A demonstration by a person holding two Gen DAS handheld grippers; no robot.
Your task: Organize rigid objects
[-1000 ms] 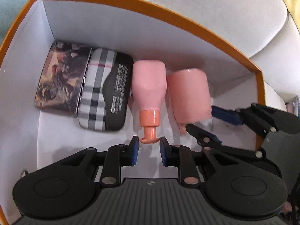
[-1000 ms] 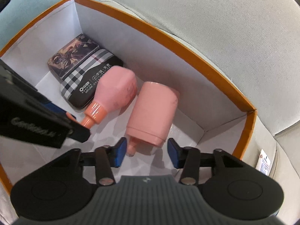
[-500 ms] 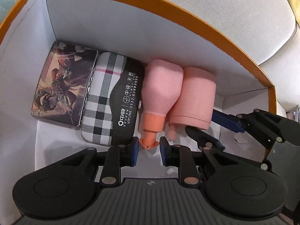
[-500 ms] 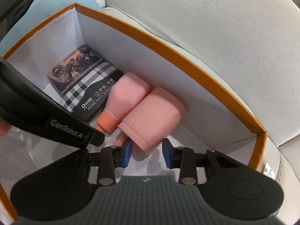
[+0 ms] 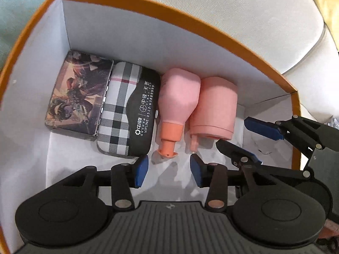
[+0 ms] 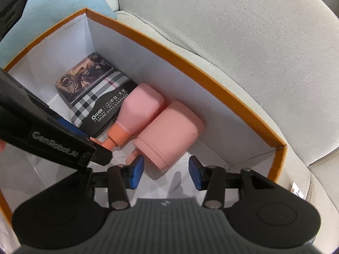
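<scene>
Both grippers, left gripper (image 5: 169, 170) and right gripper (image 6: 166, 172), have just been opening, releasing 2 pink bottles (image 5: 179, 101) in box (image 5: 148, 14); fingers apart, nothing between; next calling for withdrawing.

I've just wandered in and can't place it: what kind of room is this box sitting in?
Probably a living room or a similar home setting. The orange-rimmed box rests on pale grey upholstered cushions, like a sofa's. It holds personal items: a plaid glasses case and two pink pump bottles.
</scene>
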